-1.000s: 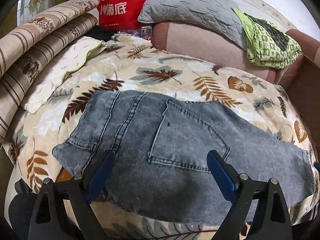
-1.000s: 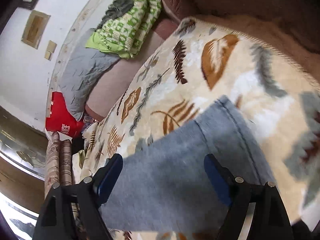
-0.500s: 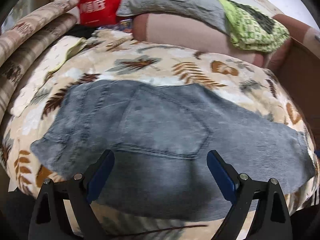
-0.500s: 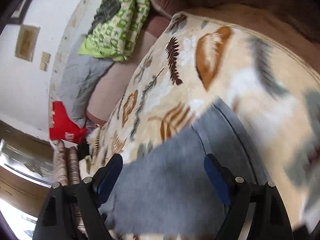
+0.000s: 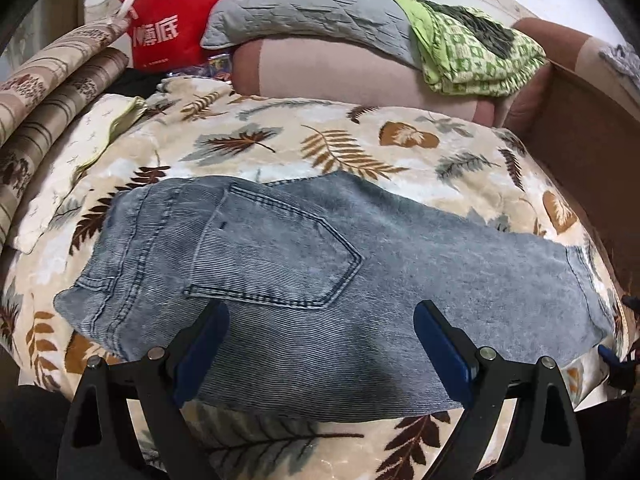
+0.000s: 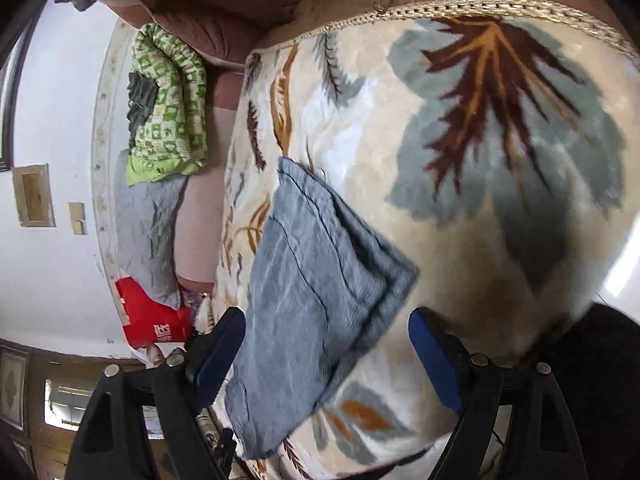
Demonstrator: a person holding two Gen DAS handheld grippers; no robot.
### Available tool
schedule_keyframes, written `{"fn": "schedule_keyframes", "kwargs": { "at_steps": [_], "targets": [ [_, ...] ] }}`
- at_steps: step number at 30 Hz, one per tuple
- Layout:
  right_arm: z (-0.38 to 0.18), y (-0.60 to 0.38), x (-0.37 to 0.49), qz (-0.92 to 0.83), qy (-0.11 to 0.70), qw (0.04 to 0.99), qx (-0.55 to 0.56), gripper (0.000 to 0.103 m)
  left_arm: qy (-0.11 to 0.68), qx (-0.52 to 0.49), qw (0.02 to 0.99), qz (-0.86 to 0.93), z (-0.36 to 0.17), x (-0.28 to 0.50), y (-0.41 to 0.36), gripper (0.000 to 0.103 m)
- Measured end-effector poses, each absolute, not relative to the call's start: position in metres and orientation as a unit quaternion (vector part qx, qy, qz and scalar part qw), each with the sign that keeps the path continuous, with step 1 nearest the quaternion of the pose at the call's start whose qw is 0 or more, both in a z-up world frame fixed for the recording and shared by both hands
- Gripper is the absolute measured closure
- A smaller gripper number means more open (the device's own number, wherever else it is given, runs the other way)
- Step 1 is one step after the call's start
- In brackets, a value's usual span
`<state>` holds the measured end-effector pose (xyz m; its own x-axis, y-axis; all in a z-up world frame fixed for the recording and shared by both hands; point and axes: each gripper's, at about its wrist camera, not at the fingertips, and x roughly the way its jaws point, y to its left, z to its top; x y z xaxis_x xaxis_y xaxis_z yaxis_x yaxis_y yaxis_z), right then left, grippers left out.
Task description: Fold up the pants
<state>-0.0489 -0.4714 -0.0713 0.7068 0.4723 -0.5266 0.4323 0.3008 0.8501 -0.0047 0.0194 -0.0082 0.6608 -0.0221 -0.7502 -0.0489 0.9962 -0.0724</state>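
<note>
Faded blue jeans lie flat on a leaf-patterned blanket, waistband at the left, back pocket up, legs stacked and running right to the hems. My left gripper is open and empty, hovering over the near edge of the jeans below the pocket. In the right wrist view the stacked leg hems lie on the blanket. My right gripper is open and empty just beyond the hem corner. The right gripper's blue tip shows at the far right of the left wrist view.
A grey pillow, a green patterned quilt and a red bag sit along the pink headboard cushion at the back. Striped rolled bedding and a cream pillow lie at the left. The blanket's braided edge drops off.
The left gripper has shifted right along the jeans and drawn back slightly. The right gripper has swung away from over the leg towards the hem end, now viewing it from beyond the corner.
</note>
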Motion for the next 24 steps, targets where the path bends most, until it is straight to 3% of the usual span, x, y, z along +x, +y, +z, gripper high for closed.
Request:
{"fn": "schedule_keyframes", "kwargs": {
  "at_steps": [6,12,18,24],
  "targets": [
    [-0.077,-0.475,-0.049,0.007,0.361,0.703,0.613,0.017,0.420,-0.029,0.907,-0.003,-0.006,0.005,0.000,0.009],
    [-0.070,-0.479,-0.048,0.003,0.362,0.725,0.586,0.027,0.433,-0.015,0.900,-0.041,-0.005,0.032,-0.058,0.009],
    [-0.071,-0.477,-0.047,0.005,0.365,0.724,0.585,0.027,0.441,0.029,0.893,-0.087,-0.016,0.050,-0.130,0.009],
    [-0.072,-0.471,-0.052,0.018,0.387,0.712,0.585,0.027,0.446,0.058,0.889,-0.087,-0.034,0.058,-0.150,0.009]
  ]
}}
